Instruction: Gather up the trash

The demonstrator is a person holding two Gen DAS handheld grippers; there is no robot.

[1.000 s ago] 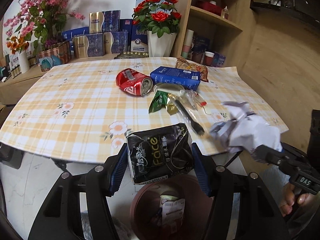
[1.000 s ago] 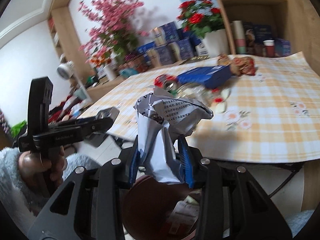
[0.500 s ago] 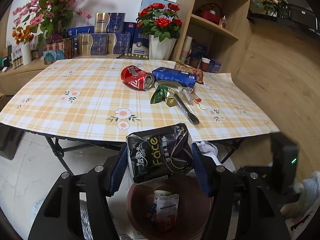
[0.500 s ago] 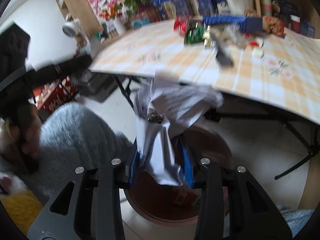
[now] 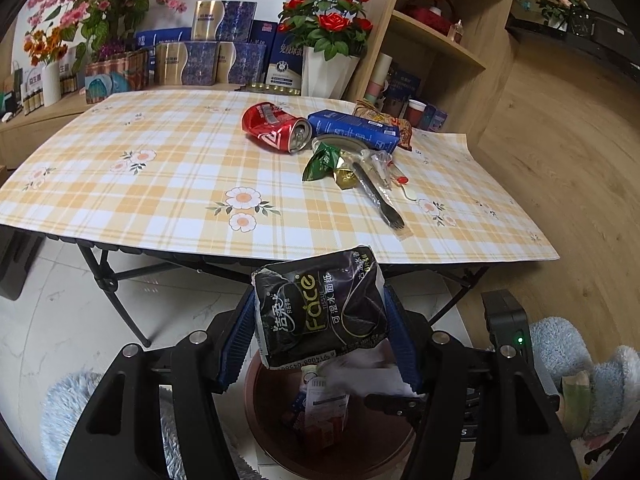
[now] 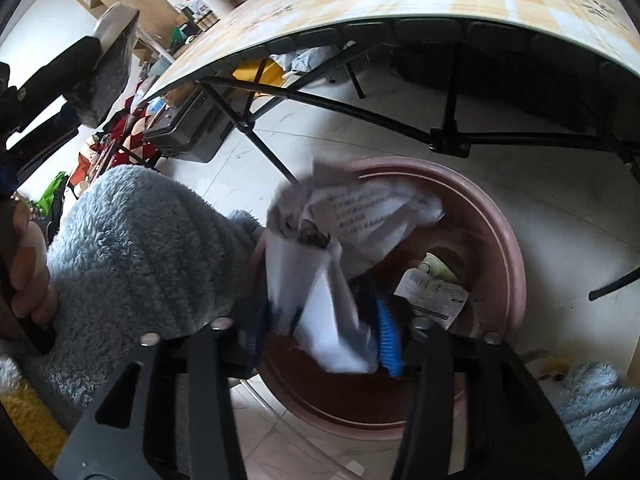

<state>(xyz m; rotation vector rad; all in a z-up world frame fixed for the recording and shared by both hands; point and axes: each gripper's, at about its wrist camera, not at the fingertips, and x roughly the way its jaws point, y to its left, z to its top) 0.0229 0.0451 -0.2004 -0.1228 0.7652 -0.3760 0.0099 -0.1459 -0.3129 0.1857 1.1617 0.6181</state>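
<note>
My left gripper (image 5: 320,322) is shut on a black tissue pack (image 5: 316,304), held just above the brown round bin (image 5: 260,412) on the floor in front of the table. My right gripper (image 6: 324,332) points down into the same bin (image 6: 508,248); its jaws are opening, and a crumpled white wrapper (image 6: 360,216) hangs blurred and loose between them. The bin holds some paper scraps (image 6: 436,296). On the table lie a crushed red can (image 5: 276,130), a blue box (image 5: 356,128), a green wrapper (image 5: 320,162) and a black fork (image 5: 380,200).
The checked tablecloth's front edge (image 5: 280,254) overhangs black folding legs (image 6: 332,104) close behind the bin. A fluffy blue sleeve (image 6: 132,248) sits left of the right gripper. A wooden shelf (image 5: 436,40), boxes and a rose pot (image 5: 324,68) stand behind the table.
The right gripper has dropped and tipped down over the bin, and its jaws have spread off the white wrapper. The left gripper has drifted slightly, still holding the black pack.
</note>
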